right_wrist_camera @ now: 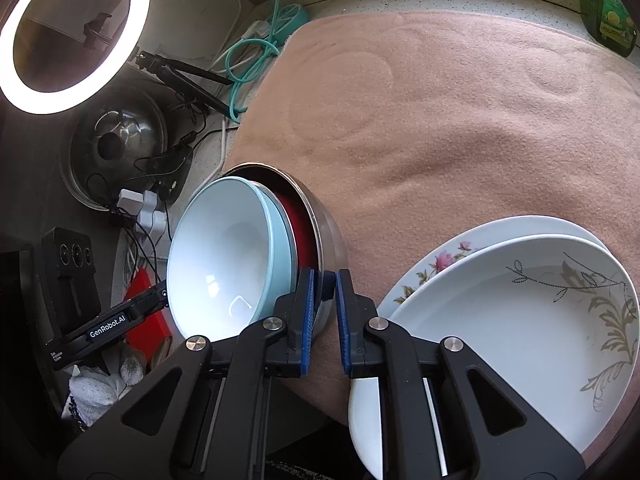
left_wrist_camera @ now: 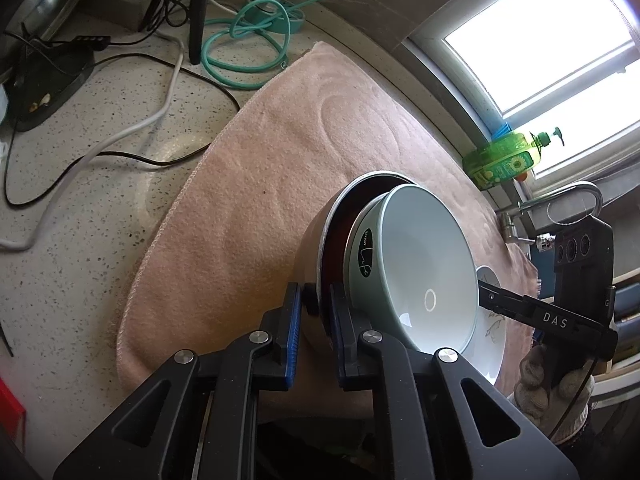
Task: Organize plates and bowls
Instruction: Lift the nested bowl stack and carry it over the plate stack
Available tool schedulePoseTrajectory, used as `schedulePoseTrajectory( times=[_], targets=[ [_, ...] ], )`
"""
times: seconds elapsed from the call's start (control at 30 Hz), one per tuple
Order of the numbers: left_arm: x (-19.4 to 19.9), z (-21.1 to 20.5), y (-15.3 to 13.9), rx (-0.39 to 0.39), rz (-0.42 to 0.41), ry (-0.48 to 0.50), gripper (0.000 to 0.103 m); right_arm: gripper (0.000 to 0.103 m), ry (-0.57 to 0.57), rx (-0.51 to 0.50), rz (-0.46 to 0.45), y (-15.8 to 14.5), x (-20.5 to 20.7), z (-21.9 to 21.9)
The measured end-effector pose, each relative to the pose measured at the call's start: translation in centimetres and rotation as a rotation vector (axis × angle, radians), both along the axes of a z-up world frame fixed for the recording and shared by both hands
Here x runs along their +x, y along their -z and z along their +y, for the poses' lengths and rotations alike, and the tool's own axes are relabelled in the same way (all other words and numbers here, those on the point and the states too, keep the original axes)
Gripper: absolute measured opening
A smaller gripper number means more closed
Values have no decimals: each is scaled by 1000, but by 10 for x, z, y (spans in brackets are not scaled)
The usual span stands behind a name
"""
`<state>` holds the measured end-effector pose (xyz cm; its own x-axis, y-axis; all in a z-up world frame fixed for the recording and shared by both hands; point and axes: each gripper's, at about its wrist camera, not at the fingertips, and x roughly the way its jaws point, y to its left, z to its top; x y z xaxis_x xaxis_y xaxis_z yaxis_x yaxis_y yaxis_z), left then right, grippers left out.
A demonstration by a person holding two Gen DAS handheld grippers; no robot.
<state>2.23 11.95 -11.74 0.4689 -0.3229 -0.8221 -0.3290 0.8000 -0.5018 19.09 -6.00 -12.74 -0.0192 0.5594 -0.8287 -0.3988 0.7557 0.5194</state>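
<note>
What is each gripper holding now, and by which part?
Both hold the same steel bowl, which carries a red bowl and a pale green bowl nested inside. The left gripper and the right gripper pinch its rim on opposite sides.

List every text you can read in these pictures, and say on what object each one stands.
"DAS": on the arm of the right tool.
"GenRobot.AI": on the arm of the left tool; the small print beside it is unreadable.
Black label on the pale green bowl: too small to read.
Green dish soap bottle: label blurred.
</note>
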Motion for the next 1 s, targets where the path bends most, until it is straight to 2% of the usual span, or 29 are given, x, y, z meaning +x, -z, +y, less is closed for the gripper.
schedulePoseTrajectory(
  times=[0.33,0.63,1.0],
  targets=[
    [5,-10,-6,88,-5,53,11,11,-16,-38,-43,-3,-1,5],
    [4,-12,-9,112,-12,68,11,11,-18,-46,-76,-12,-2,5],
    [8,-17,-31,122,-53,84,10,11,5,-23,-127,-40,-4,-6]
  ],
)
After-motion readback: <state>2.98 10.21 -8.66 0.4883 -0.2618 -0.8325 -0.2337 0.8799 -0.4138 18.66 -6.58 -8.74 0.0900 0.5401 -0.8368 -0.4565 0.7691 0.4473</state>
